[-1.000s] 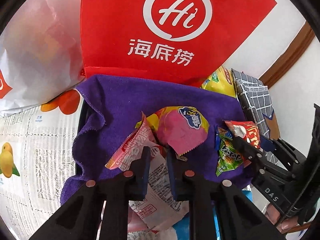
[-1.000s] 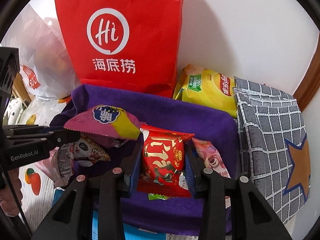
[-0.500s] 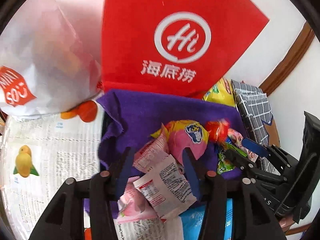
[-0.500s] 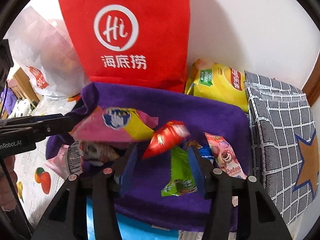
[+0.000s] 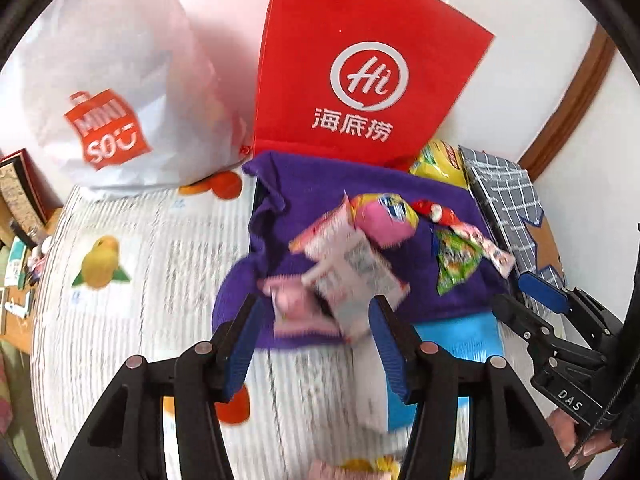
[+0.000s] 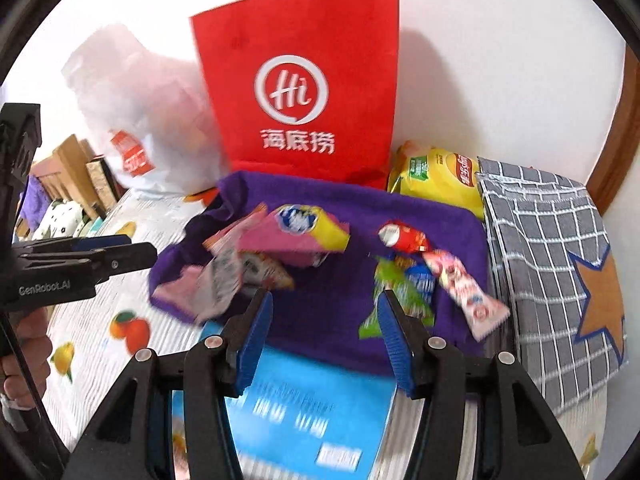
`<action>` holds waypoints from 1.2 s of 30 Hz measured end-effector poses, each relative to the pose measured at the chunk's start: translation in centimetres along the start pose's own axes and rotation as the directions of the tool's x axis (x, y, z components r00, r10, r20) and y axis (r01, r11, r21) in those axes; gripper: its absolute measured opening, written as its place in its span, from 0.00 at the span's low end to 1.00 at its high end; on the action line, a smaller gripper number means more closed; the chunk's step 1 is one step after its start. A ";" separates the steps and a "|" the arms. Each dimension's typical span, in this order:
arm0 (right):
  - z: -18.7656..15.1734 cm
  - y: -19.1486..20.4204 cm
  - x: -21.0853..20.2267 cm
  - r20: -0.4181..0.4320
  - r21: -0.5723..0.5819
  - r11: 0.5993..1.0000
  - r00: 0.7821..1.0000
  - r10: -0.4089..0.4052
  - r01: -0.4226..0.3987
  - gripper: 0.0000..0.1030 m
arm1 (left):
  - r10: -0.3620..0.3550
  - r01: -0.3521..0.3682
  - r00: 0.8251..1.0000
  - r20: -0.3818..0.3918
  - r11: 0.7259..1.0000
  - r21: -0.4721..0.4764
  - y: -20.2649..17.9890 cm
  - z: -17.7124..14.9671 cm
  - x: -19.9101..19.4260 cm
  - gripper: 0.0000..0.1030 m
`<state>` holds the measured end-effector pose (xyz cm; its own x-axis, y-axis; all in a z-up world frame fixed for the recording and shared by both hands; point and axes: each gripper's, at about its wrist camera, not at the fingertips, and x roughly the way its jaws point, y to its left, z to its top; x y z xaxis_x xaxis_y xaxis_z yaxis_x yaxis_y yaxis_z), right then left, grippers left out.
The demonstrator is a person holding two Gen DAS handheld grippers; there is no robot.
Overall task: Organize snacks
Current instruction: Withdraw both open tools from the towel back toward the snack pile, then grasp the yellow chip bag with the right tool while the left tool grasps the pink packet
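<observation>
Both claws are hanging released and empty: left claw (image 5: pixel 314 334), right claw (image 6: pixel 324 334). Snack packets (image 6: pixel 304 232) are lying scattered on the purple cloth (image 6: pixel 328 304), between red bag (image 6: pixel 304 88) and blue box (image 6: pixel 304 408). Only the left view is showing open desk (image 5: pixel 132 280) left of the cloth; only the right view is showing the checked bag's (image 6: pixel 540 264) edge touching the cloth's right side.

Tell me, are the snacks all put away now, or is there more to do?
Partly done, it seems. Snack packets lie in two loose heaps on the purple cloth: the pink and yellow packet with some others, and the red packet beside the green packet. Nothing is in hand: the left gripper and right gripper are both open. The yellow chip bag sits behind the cloth.
</observation>
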<state>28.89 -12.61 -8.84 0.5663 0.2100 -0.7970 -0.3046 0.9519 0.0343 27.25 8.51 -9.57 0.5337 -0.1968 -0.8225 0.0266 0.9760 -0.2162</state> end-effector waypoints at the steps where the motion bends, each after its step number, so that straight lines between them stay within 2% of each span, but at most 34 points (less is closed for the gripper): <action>1: -0.7 0.3 -0.6 0.002 -0.004 1.000 1.000 0.000 0.000 0.53 | 0.002 -0.002 1.000 0.001 1.000 0.003 -0.1 -0.9 -0.5 0.51; 8: -5.6 1.1 -4.7 0.028 -0.004 1.000 0.999 -0.021 0.021 0.53 | -0.008 0.007 1.000 0.006 1.000 0.022 -0.8 -5.7 -2.7 0.51; 14: -9.6 2.1 -5.9 0.009 -0.011 1.000 1.000 -0.026 0.026 0.53 | -0.019 0.019 1.000 -0.014 1.000 0.020 -0.7 -9.3 -3.3 0.52; 19: -12.4 3.5 -5.7 -0.014 -0.021 1.000 1.000 0.002 -0.002 0.53 | 0.029 -0.029 0.999 -0.026 0.999 0.022 0.2 -11.6 -3.5 0.62; 21: -13.1 3.9 -5.5 -0.025 -0.016 1.000 0.999 0.020 -0.021 0.54 | 0.039 -0.038 0.999 -0.033 0.999 0.010 0.8 -12.2 -3.5 0.62; 24: -13.8 4.2 -5.0 -0.035 0.003 0.999 0.999 0.041 -0.041 0.62 | 0.034 -0.035 0.999 -0.027 0.999 -0.005 1.6 -13.0 -3.6 0.63; 29: -14.5 4.9 -3.5 -0.062 0.021 0.995 0.994 0.095 -0.094 0.63 | 0.022 -0.023 0.999 -0.029 1.000 -0.017 2.4 -13.9 -3.3 0.63; 36: -15.3 6.4 -0.5 -0.110 -0.006 0.997 0.992 0.069 -0.071 0.63 | 0.011 -0.013 0.999 -0.041 0.999 -0.030 3.2 -14.6 -2.6 0.63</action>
<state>14.94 -10.09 -17.50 0.4563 0.2498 -0.8540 -0.3485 0.9333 0.0868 13.64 10.75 -15.76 0.4992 -0.1893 -0.8455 -0.0051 0.9752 -0.2214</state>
